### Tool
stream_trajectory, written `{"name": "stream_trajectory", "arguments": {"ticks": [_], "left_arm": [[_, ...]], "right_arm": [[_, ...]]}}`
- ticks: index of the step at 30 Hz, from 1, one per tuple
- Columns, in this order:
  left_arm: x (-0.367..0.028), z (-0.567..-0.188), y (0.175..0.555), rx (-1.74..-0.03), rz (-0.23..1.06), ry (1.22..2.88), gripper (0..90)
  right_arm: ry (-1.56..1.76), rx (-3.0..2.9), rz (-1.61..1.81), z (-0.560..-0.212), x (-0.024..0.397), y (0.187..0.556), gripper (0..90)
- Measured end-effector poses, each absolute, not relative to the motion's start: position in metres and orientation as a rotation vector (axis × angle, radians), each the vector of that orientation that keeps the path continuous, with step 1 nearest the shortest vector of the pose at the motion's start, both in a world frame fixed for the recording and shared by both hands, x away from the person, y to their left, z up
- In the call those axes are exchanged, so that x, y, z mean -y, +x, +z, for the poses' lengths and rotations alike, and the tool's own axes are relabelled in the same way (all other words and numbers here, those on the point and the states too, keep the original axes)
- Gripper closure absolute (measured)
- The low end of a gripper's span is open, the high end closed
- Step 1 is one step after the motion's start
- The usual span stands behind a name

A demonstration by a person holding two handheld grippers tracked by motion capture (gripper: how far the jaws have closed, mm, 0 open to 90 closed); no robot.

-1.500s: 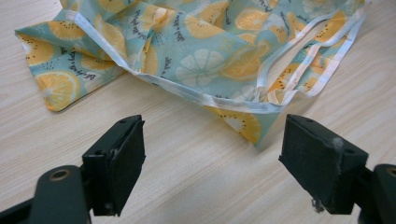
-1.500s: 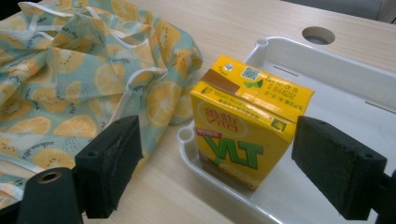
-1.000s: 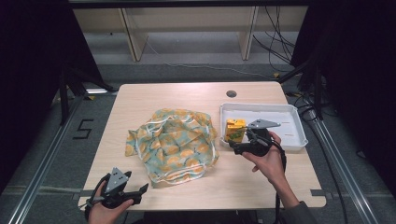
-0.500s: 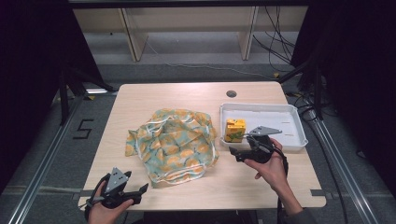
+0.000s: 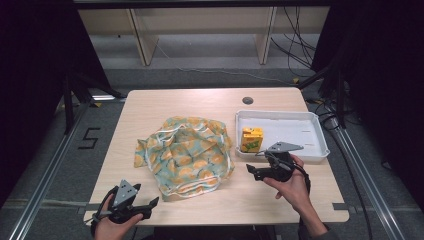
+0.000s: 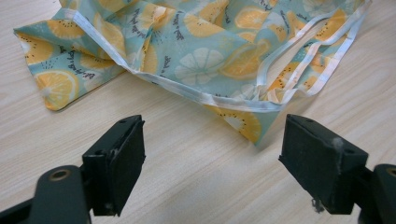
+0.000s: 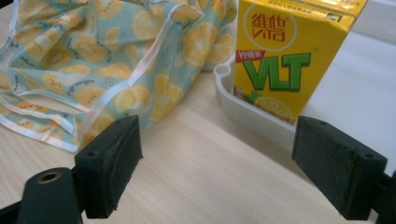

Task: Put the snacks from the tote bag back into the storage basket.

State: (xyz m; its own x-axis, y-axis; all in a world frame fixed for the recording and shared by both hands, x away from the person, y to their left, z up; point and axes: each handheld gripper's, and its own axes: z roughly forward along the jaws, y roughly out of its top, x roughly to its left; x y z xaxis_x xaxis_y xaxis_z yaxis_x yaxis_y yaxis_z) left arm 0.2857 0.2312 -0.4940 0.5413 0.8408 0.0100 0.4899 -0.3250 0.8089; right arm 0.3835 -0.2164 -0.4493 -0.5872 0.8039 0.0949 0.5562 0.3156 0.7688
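Right gripper [image 5: 256,171] hovers low over the wooden table [image 5: 165,107] with its jaws spread wide and nothing between them; its pads [image 7: 112,161] look like coarse black foam. Just ahead of it, inside the near corner of the white plastic tray [image 7: 243,109], stands the drink carton [image 7: 285,51], a yellow box with sharp edges and glossy print. To take it well, I judge this gripper should go forward over the tray rim and close on the two flat sides, not too hard, because such a carton dents easily. To its side lies the fruit-print cloth bag [image 5: 187,152], thin, wrinkled, with white trim. Left gripper [image 5: 150,205] is also released, resting near the bag's front corner [image 6: 243,123].
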Motion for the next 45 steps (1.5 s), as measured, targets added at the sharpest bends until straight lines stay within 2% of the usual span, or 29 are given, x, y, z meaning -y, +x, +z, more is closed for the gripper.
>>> {"name": "stream_trajectory", "arguments": {"ticks": [32, 45], "left_arm": [[-0.231, -0.495, 0.286, -1.072, 0.555, 2.009, 21.1], [-0.232, -0.494, 0.286, -1.074, 0.541, 2.028, 21.0]], "right_arm": [[1.139, -2.401, 1.238, -0.475, 0.211, 0.344, 16.3], [1.103, -2.449, 1.159, -0.488, 0.208, 0.333, 16.3]]}}
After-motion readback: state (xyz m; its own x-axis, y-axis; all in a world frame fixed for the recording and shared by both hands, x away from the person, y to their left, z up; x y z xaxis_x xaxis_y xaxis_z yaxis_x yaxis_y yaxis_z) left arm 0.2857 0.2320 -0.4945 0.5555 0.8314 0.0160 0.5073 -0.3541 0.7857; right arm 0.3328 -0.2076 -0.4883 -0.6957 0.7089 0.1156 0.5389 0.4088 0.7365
